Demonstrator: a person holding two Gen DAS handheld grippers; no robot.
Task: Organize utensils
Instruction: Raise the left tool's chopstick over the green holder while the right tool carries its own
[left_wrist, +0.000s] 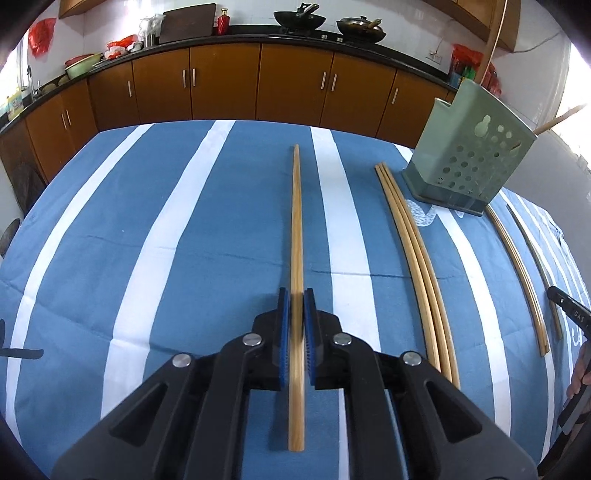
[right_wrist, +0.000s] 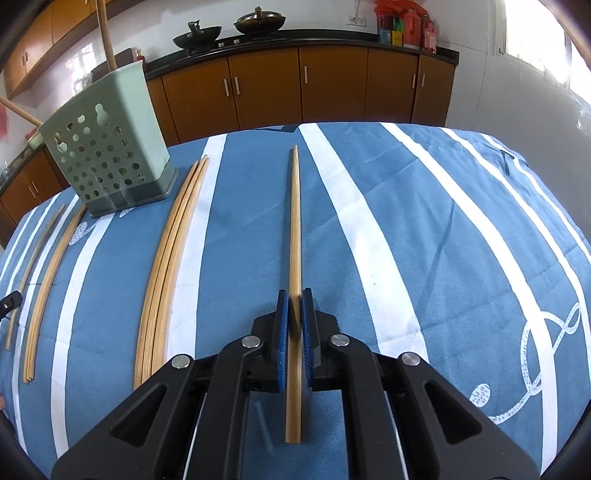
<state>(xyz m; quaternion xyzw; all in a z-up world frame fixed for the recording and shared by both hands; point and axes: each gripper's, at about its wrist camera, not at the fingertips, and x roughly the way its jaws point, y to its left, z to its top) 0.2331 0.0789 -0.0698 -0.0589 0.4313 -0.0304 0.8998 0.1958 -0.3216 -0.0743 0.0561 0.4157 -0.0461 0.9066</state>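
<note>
Two grippers, each closed on one bamboo chopstick, are shown above a table (left_wrist: 110, 229) covered with a blue cloth striped in white. All places below are given relative to the holder.

Holder. A pale green perforated utensil holder (left_wrist: 469, 162) stands upright on a darker base near the table's far edge. One pale stick (left_wrist: 489, 48) rises from its top; whether this is a chopstick, and what else lies inside, cannot be told, since the interior is hidden.

Loose stock. Three chopsticks (left_wrist: 413, 258) lie bundled side by side just beside the holder's base, running toward the viewer. A second small bundle (left_wrist: 517, 266) and one thin darker stick (left_wrist: 535, 258) begin at the holder's base and run toward the near edge.

Left gripper (left_wrist: 297, 332). Jaws nearly shut, blue pads pressing a single chopstick (left_wrist: 295, 221) a little behind its middle; its tip points to the far edge, well apart from the holder and to its left.

Right gripper (right_wrist: 294, 332). Likewise nearly shut on a single chopstick (right_wrist: 294, 221), held in the same way, on the holder's (right_wrist: 107, 147) opposite side with the triple bundle (right_wrist: 173, 258) between them.

Risks, as judged. The round, smooth sticks are pinched along a narrow line, so either may pivot or slide when tilted for insertion. A long free tip may catch the holder's rim or a side hole and tip the light holder. With both hands loaded and converging on one narrow opening, the two grippers may collide, or a swung tail may scatter the bundles.
</note>
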